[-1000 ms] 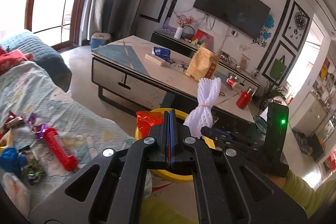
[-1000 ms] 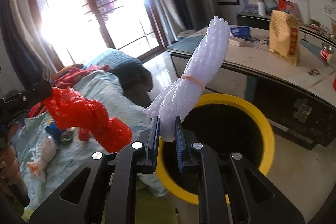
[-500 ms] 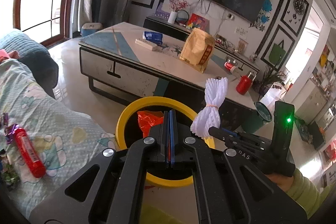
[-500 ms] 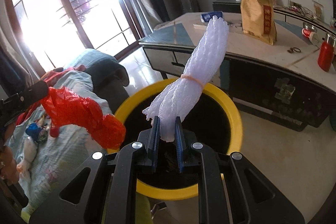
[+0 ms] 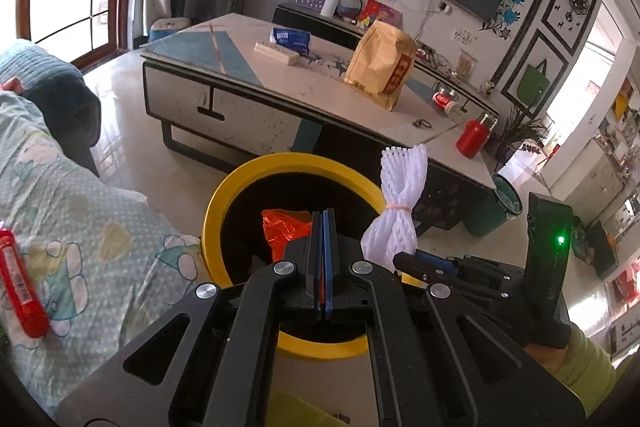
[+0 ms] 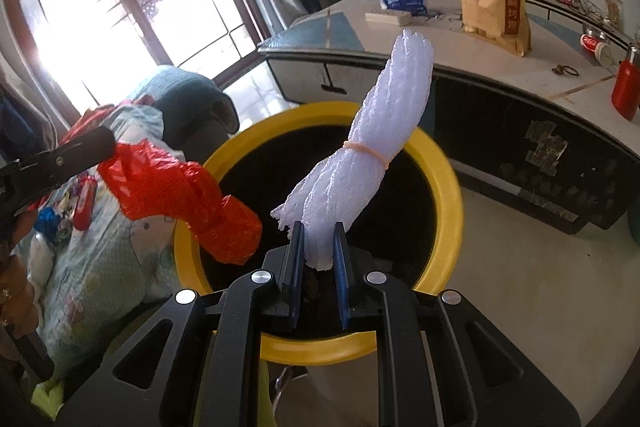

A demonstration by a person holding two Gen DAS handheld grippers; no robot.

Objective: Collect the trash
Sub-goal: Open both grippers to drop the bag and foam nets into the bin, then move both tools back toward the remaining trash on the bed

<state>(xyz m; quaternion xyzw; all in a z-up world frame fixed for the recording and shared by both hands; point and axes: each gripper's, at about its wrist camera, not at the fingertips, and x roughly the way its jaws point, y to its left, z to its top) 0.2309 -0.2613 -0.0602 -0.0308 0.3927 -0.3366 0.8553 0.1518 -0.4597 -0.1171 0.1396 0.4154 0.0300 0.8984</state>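
Below, a yellow-rimmed bin (image 6: 448,211) stood on the floor between the worktop (image 5: 320,95) and a bed (image 5: 80,227). Over its mouth the left gripper (image 5: 322,227) was clenched on a crumpled red plastic bag (image 6: 180,195), and the right gripper (image 6: 318,243) clamped the base of a white foam net bundle (image 6: 384,131), tied with a rubber band.

A crumpled red plastic bag (image 6: 180,199) hangs over the rim of the yellow trash bin (image 6: 450,227). Beside it a white foam net bundle (image 6: 372,155), cinched by a rubber band (image 6: 366,151), stands tilted above the bin's dark opening.
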